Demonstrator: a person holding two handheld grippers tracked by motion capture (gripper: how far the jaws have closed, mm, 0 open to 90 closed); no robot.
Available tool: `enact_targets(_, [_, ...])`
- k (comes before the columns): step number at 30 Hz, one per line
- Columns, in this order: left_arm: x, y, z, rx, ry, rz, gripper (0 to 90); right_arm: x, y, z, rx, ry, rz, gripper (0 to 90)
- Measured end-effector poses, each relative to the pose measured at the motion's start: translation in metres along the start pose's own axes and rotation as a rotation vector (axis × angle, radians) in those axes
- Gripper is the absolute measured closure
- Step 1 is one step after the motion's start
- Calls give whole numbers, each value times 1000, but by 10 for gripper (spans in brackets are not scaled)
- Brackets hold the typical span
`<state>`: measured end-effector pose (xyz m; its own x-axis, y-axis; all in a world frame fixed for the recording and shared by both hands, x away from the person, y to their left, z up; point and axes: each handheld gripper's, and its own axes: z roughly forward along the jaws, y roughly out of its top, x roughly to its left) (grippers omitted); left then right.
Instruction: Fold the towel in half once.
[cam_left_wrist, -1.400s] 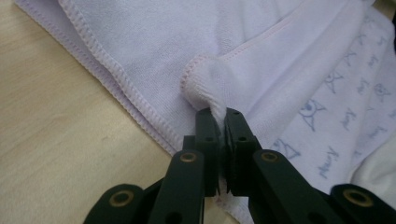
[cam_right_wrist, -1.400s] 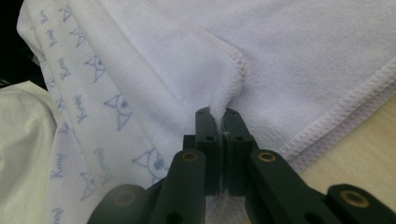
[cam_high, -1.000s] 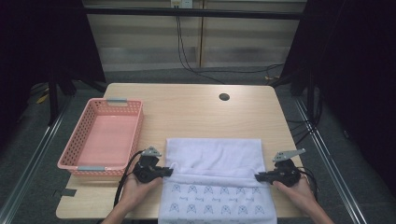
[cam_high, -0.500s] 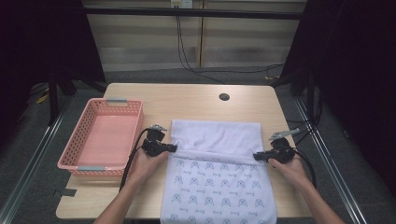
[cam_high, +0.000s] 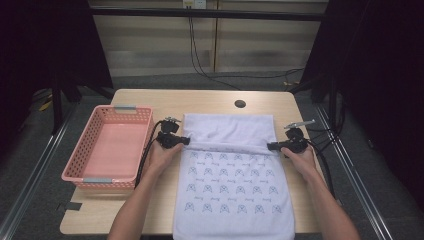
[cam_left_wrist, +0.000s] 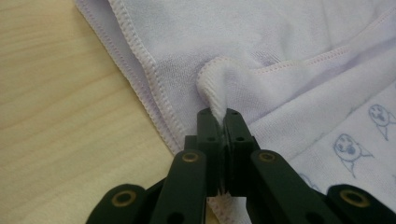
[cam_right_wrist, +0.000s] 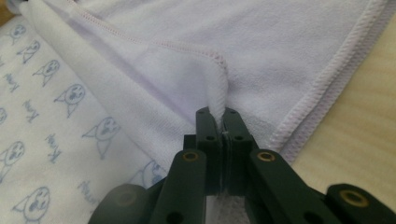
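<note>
A pale lilac towel (cam_high: 230, 180) with small blue cat prints lies on the wooden table (cam_high: 210, 102), its near end hanging over the front edge. Its plain far part (cam_high: 227, 129) lies flat, and a fold ridge runs across between the grippers. My left gripper (cam_high: 186, 141) is shut on the towel's left edge; in the left gripper view the jaws pinch a bunched hem of the towel (cam_left_wrist: 219, 91). My right gripper (cam_high: 270, 146) is shut on the right edge; the right gripper view shows the towel's hem (cam_right_wrist: 218, 88) squeezed between the jaws.
A pink plastic basket (cam_high: 107, 147) stands empty on the table's left side, close to my left hand. A dark round hole (cam_high: 240, 104) sits near the table's far edge. Black cables trail from both grippers. Dark floor surrounds the table.
Both grippers have carried the towel's edge away from me, toward the table's far side. The printed side now covers more of the table, and the plain far strip has shrunk.
</note>
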<state>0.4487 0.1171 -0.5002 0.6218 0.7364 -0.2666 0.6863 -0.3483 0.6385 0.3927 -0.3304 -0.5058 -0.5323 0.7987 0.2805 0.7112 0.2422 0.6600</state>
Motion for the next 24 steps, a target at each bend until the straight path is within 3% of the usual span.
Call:
enact_targets(8, [9, 13, 10, -27, 35, -25, 872, -7, 17, 15, -33, -61, 30, 882])
enact_targets(14, [11, 12, 4, -28, 15, -19, 872, -10, 18, 15, -54, -46, 45, 881])
enact_targets(17, [5, 13, -5, -68, -19, -27, 871, -9, 20, 2, -85, -25, 25, 881])
enact_targets(18, [1, 15, -11, -74, -22, -1, 871, -9, 22, -5, -105, -18, 25, 881])
enact_targets(22, [-15, 19, -37, -153, -77, 6, 871, -2, 32, -44, -204, 6, -2, 880])
enact_targets(24, [-24, 20, -46, -145, -74, 51, 870, 0, 32, -49, -213, 11, -6, 880])
